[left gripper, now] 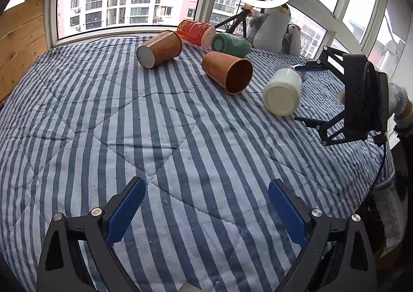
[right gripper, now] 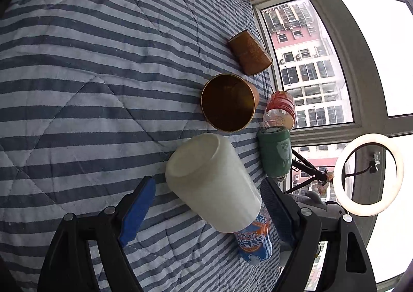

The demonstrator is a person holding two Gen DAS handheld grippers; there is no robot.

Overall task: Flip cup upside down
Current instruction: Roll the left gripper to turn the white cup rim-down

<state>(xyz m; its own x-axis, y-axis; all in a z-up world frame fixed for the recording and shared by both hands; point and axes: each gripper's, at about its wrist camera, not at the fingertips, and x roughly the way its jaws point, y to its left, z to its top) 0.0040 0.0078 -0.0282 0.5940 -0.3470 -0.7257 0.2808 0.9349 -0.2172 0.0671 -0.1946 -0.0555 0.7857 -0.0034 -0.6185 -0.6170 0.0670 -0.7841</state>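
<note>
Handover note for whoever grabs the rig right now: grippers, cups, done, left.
Left gripper: open, empty, low over the striped quilt, well short of the cups.
Right gripper: open, fingers either side of the white cup, not closed on it.
White cup lies on its side, base toward the left gripper, beside an Arctic Ocean can. Two brown paper cups also lie on their sides, further back.
Done: nothing flipped.
Left: close on the white cup, lift, set it mouth down.
</note>
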